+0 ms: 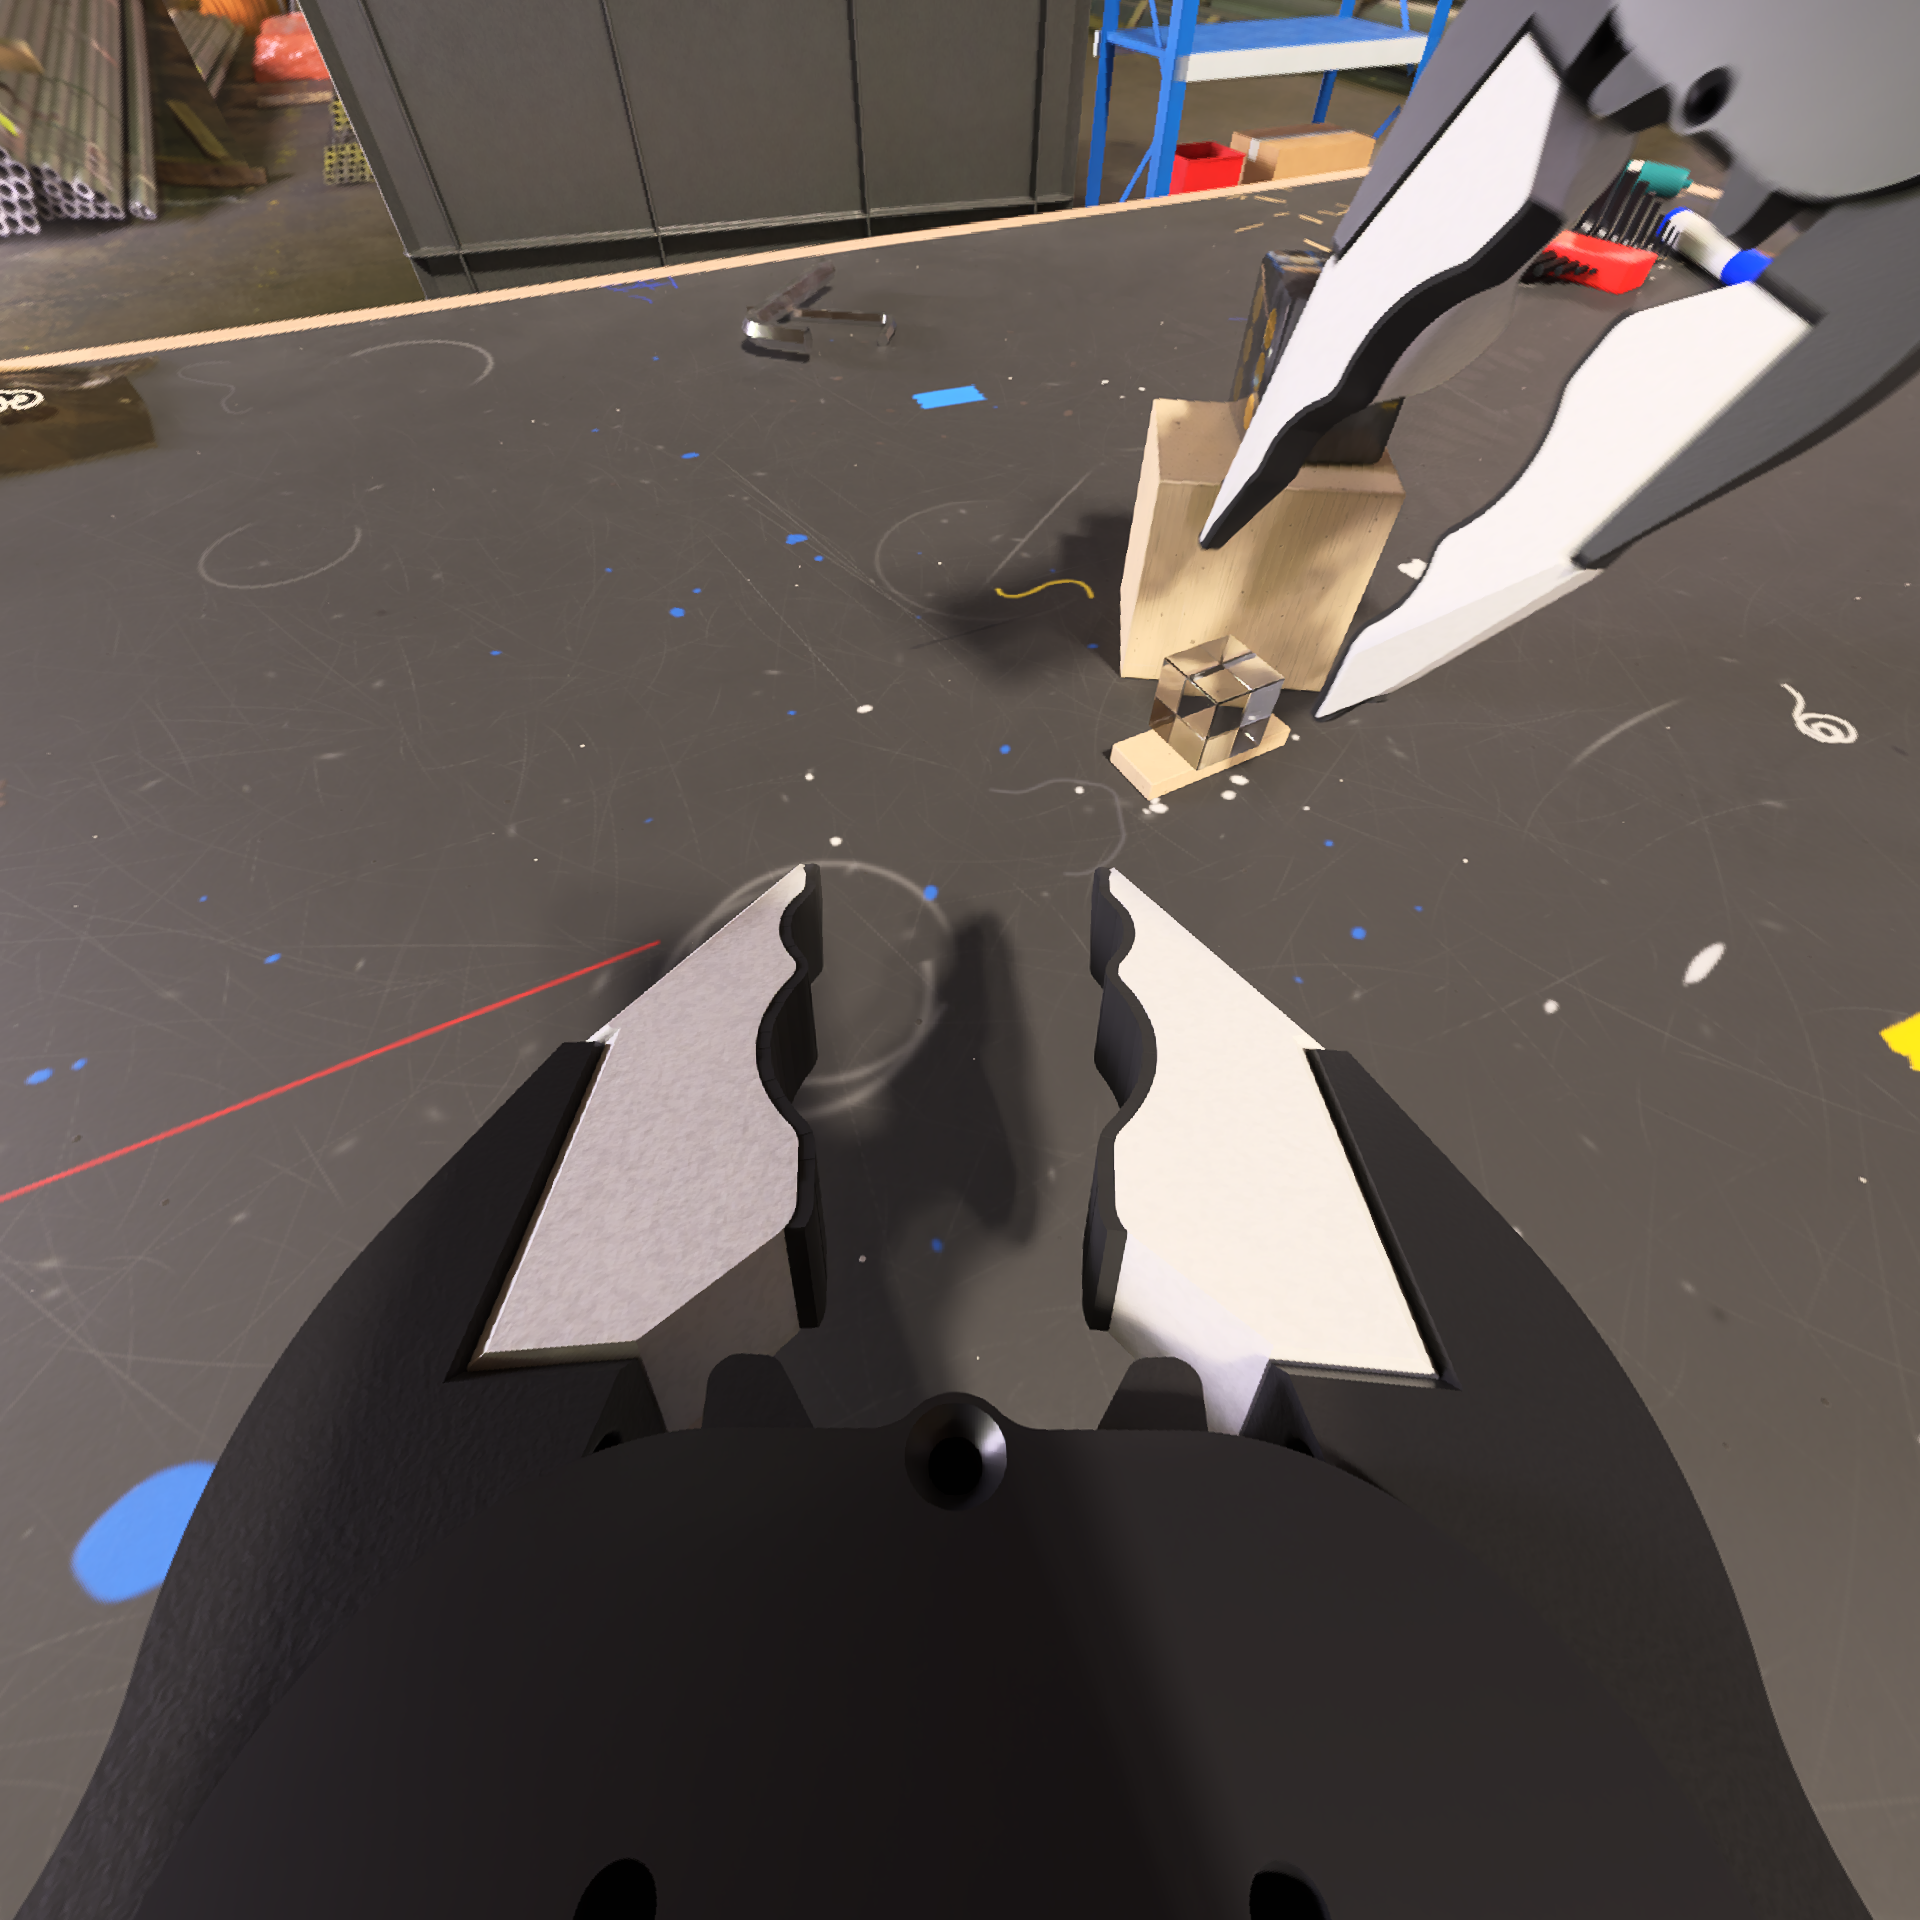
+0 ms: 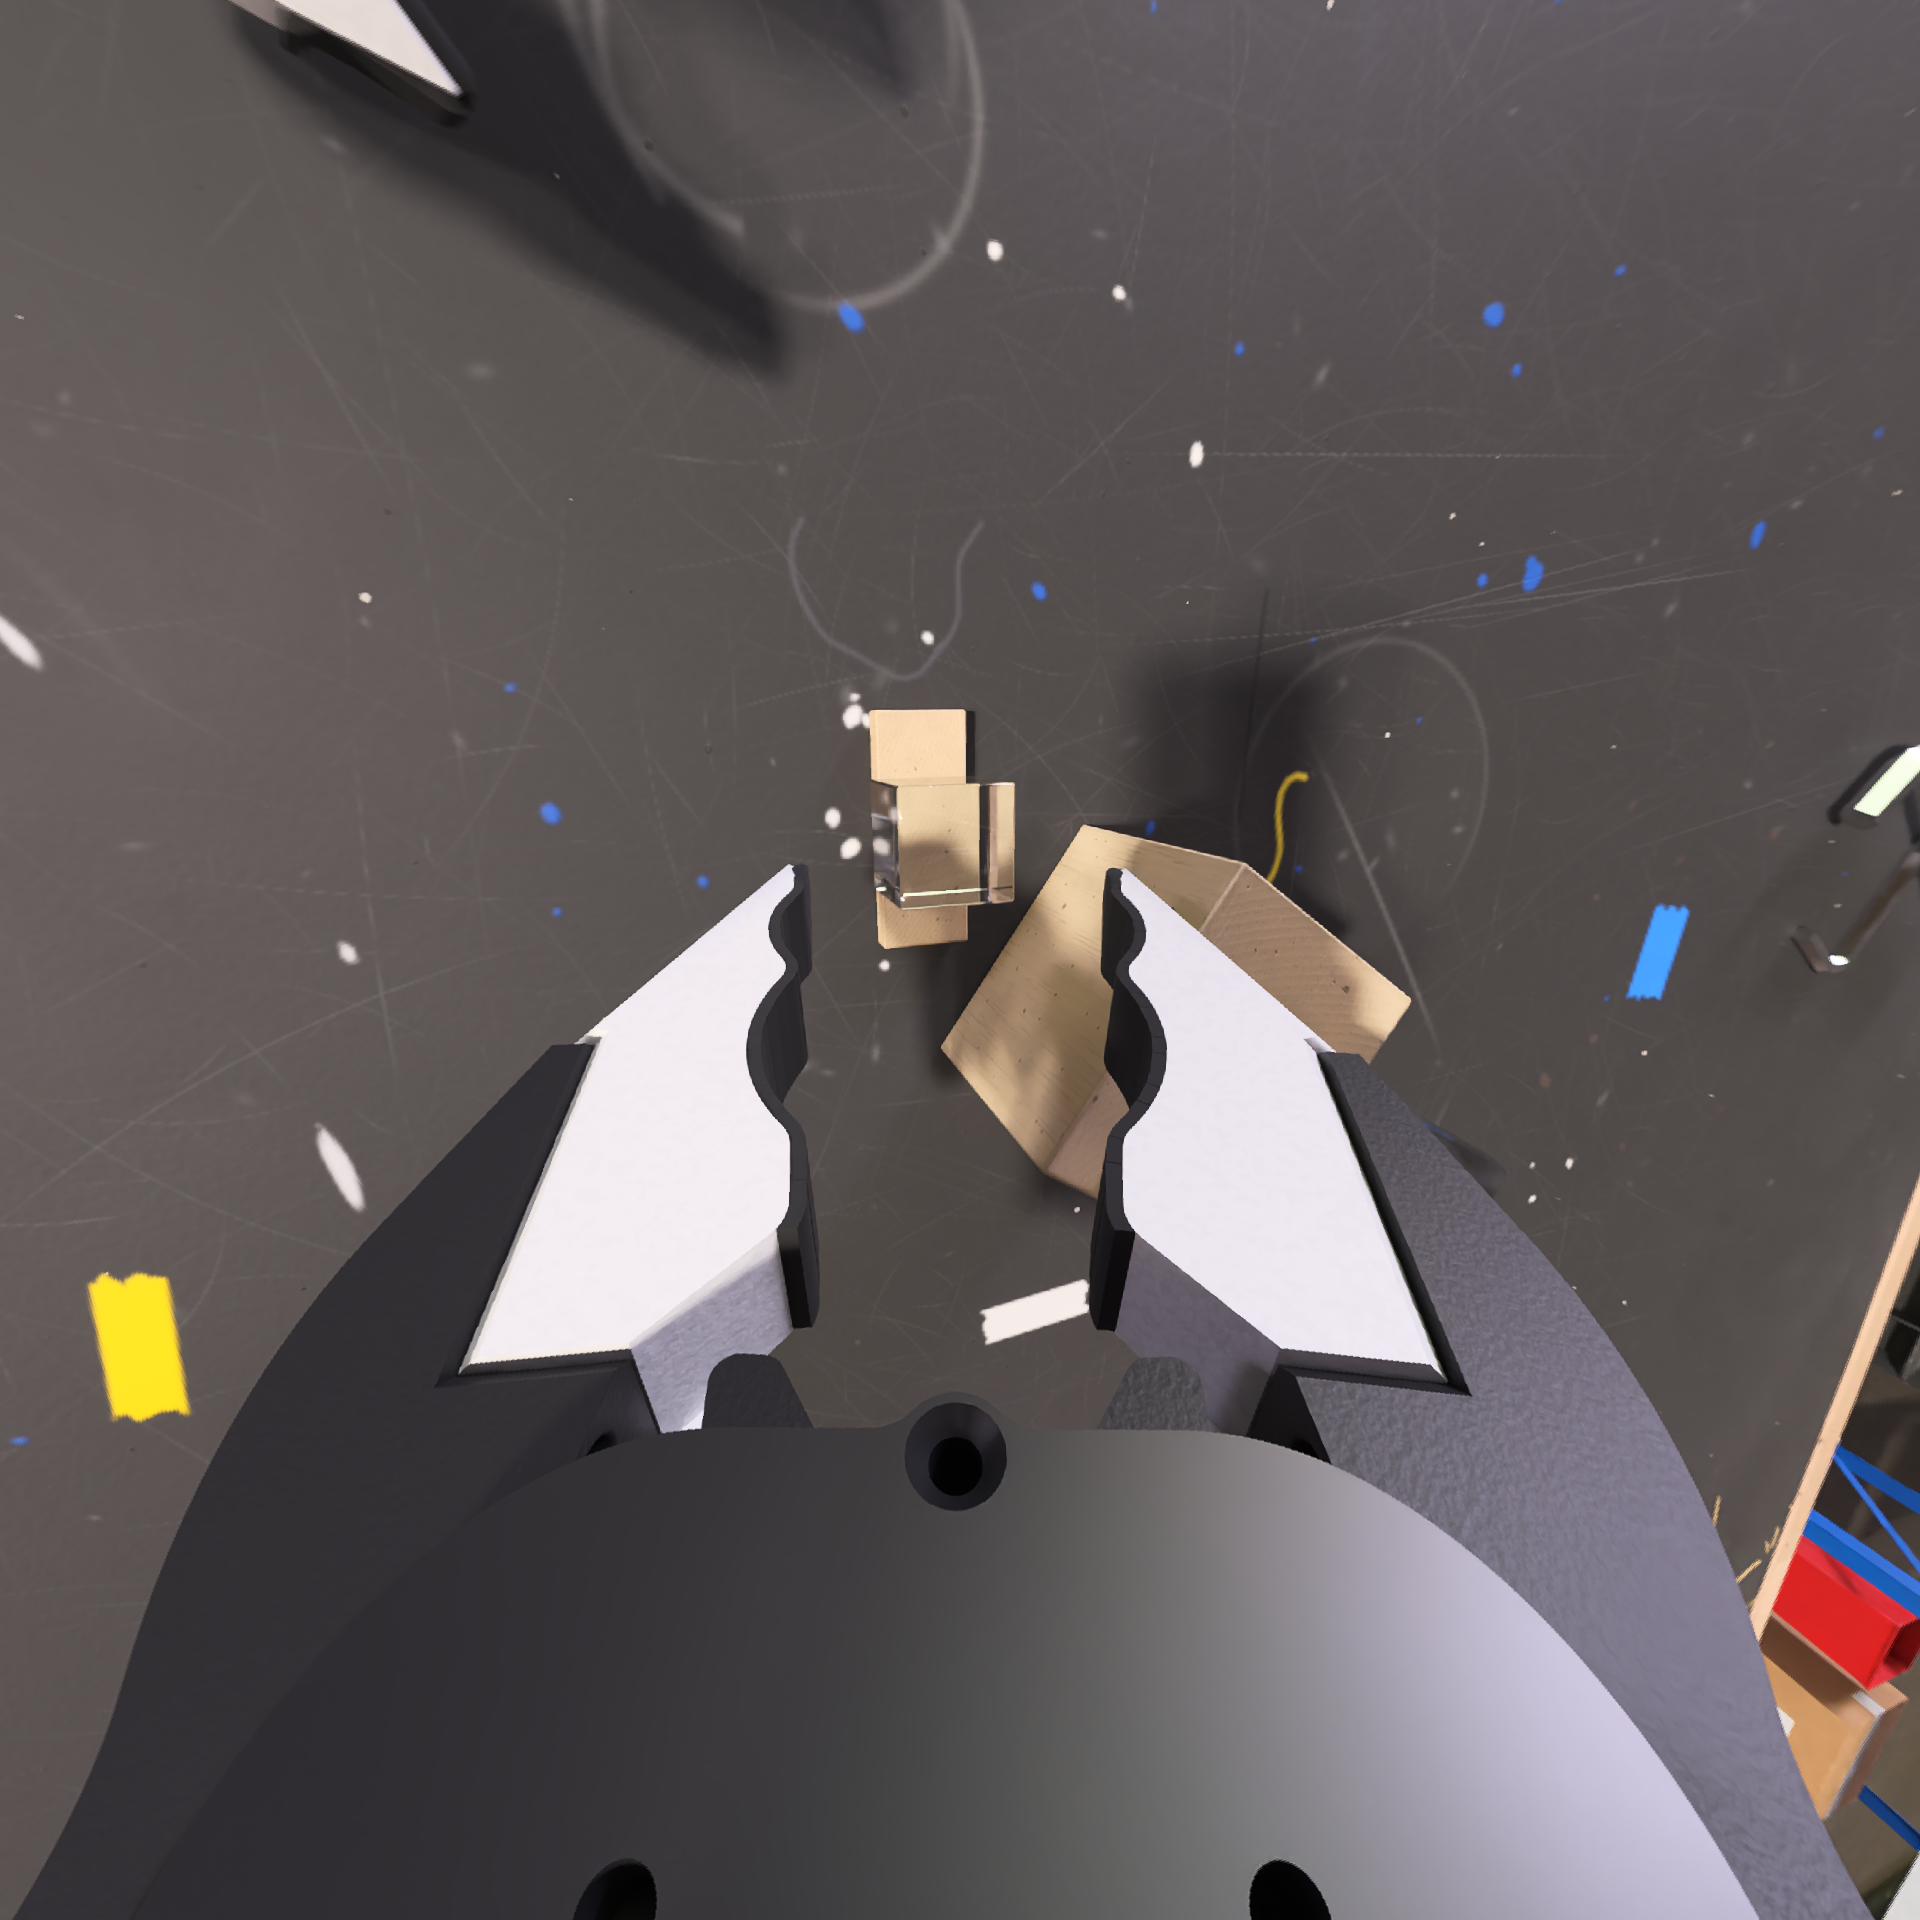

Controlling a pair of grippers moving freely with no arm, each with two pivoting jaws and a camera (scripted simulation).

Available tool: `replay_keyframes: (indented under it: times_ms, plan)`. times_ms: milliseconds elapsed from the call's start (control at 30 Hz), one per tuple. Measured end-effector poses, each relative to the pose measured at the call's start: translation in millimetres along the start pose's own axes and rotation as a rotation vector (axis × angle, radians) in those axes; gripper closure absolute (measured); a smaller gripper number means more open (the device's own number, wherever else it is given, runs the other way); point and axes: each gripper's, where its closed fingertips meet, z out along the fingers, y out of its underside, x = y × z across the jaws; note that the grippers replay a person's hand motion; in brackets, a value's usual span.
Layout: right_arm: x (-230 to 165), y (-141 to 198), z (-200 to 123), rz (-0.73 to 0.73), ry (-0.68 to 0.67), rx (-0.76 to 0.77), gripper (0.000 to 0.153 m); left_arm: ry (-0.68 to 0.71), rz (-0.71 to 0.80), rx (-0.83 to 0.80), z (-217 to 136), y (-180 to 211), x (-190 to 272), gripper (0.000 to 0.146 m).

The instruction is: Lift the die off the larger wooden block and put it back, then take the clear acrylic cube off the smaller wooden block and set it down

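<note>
Die (image 1: 1273,332) is sitting on top of the larger wooden block (image 1: 1257,566), dark w/ gold marks, partly hidden behind the right tool (image 1: 1273,623). Clear acrylic cube (image 1: 1216,701) is resting on the smaller wooden block (image 1: 1195,756), a thin slab lying just in front of the larger block's base, touching or nearly so. Right tool is hanging above the larger block w/ fingers spread apart, gripping nothing. Left tool (image 1: 956,883) is hovering over bare tabletop (image 1: 520,675), well apart from the larger block, fingers also apart & empty. Blue tape scrap (image 1: 948,396) is lying beyond the block, to its left.
</note>
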Motion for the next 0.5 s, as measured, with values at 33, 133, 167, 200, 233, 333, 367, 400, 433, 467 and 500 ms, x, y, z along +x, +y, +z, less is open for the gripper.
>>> replay_keyframes:
  times_ms: [33, 133, 167, 200, 233, 333, 367, 400, 433, 467, 500]
  plan:
    - [1, 0, 3, 0.001, -0.010, -0.011, 0.098, 0.001, 0.000, 0.004, -1, 0, 0, 0.094]
    - [0, 5, 14, 0.013, -0.045, -0.047, 0.102, 0.007, -0.004, 0.003, -1, 0, 1, 0.094]
    - [0, 5, 17, 0.019, -0.051, -0.053, 0.104, 0.010, -0.004, -0.002, -1, 1, 1, 0.094]
    - [0, 6, 19, 0.021, -0.054, -0.058, 0.105, 0.013, -0.004, -0.008, 0, 1, 1, 0.094]
    - [-1, 6, 22, 0.021, -0.058, -0.062, 0.106, 0.015, -0.004, -0.014, 1, 2, 1, 0.094]
    - [0, 8, 25, -0.005, -0.040, -0.107, 0.113, 0.019, -0.004, -0.032, 2, 4, 2, 0.094]
    - [1, 8, 25, -0.017, -0.028, -0.117, 0.118, 0.021, -0.004, -0.038, 3, 4, 2, 0.094]
    - [0, 7, 25, -0.019, -0.029, -0.118, 0.124, 0.023, -0.003, -0.042, 3, 5, 2, 0.094]
    - [-1, 6, 25, -0.019, -0.034, -0.113, 0.124, 0.024, -0.002, -0.045, 4, 5, 2, 0.094]
    - [-2, 6, 25, -0.024, -0.029, -0.109, 0.124, 0.025, -0.001, -0.045, 4, 5, 3, 0.094]
    - [-3, 6, 24, -0.034, -0.019, -0.109, 0.124, 0.024, 0.000, -0.045, 4, 5, 3, 0.094]
